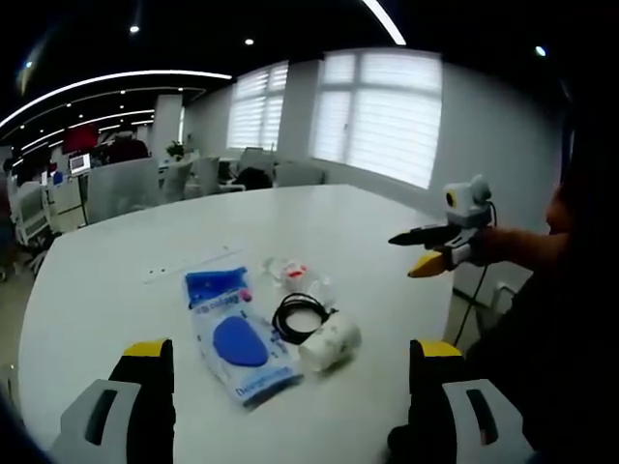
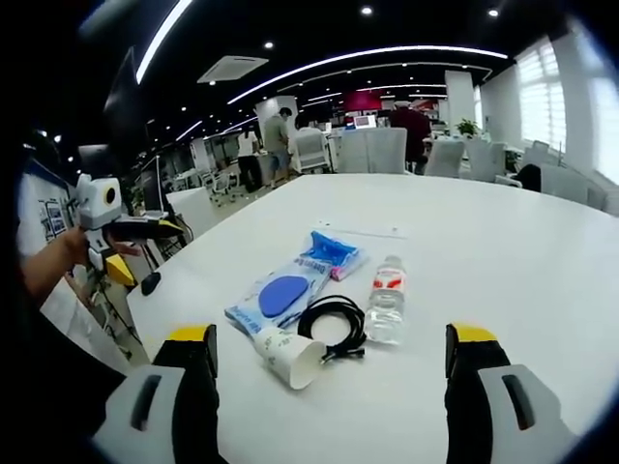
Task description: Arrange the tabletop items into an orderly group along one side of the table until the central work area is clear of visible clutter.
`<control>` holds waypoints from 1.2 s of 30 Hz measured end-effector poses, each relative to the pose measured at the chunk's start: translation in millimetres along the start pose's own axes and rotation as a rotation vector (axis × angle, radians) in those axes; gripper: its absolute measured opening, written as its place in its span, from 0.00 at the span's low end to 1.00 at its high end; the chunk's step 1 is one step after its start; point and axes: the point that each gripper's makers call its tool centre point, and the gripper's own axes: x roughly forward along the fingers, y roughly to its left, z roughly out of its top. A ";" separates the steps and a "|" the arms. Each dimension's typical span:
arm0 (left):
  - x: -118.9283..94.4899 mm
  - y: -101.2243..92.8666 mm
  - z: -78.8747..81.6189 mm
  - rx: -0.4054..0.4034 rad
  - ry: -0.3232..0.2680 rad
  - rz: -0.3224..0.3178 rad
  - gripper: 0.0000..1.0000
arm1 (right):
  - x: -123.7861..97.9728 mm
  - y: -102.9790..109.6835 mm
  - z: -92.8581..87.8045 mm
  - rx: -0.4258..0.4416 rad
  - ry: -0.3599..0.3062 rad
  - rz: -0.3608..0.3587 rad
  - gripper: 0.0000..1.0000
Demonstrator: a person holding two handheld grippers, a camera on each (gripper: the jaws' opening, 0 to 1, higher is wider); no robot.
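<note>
Progress: nothing grouped yet; the pouch [image 2: 290, 286], cable [image 2: 334, 324], cup [image 2: 290, 357] and bottle [image 2: 386, 301] sit bunched mid-table [image 2: 503, 251], off any edge.
Left gripper [image 1: 287, 387]: jaws wide apart, empty, above the near edge.
Right gripper [image 2: 329, 382]: jaws spread, holding nothing.
Cup: on its side, mouth toward the cable.
Bottle: lying flat, long axis running away across the table, cap far.
Left to do: shift all four to one side.
</note>
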 end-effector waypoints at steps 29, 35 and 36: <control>7.9 2.1 12.9 0.001 -0.007 -0.013 1.00 | 58.1 -35.0 -5.2 -0.010 0.097 -0.069 0.79; 14.1 3.6 15.5 0.010 -0.009 -0.024 1.00 | 78.5 -51.4 -4.6 -0.031 0.114 -0.123 0.77; 15.6 4.6 15.7 0.010 -0.009 -0.026 1.00 | 83.5 -53.5 -5.0 -0.034 0.117 -0.126 0.76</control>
